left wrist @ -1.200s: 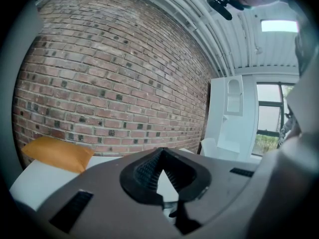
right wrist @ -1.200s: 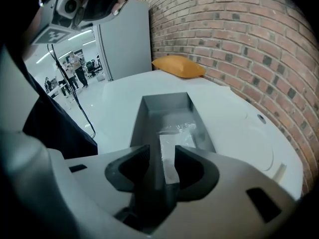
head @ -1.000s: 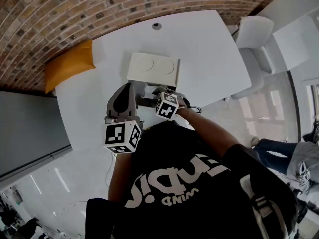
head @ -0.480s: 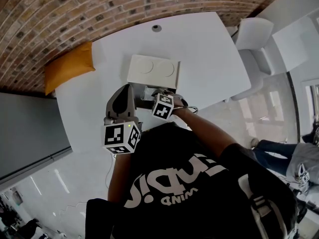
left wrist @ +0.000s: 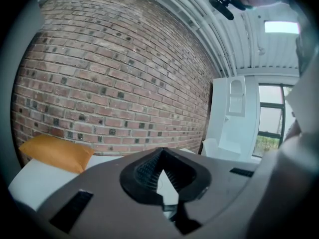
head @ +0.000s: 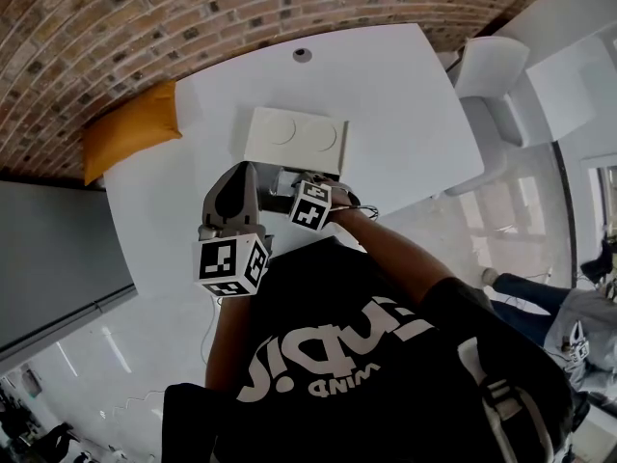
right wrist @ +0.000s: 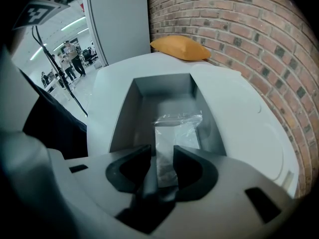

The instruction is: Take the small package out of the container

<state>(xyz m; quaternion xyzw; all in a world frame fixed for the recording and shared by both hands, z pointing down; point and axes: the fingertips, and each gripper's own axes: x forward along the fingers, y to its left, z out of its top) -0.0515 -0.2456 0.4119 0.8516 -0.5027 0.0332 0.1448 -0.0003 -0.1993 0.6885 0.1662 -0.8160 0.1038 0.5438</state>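
down in the container (right wrist: pixel 124 118), my right gripper (right wrist: pixel 162 156) is closing around the small package (right wrist: pixel 179 131) at its near end: light, limp, slippery film. left gripper (left wrist: pixel 160 159) sits pinched together.

White table (head: pixel 405 114) fills the middle. Orange cushion (head: pixel 130 128) lies at its far left corner, right by the brick wall (head: pixel 193 17). Round grommet (head: pixel 303 54) near the far edge. White chair (head: pixel 492 75) off right, just beside the table.
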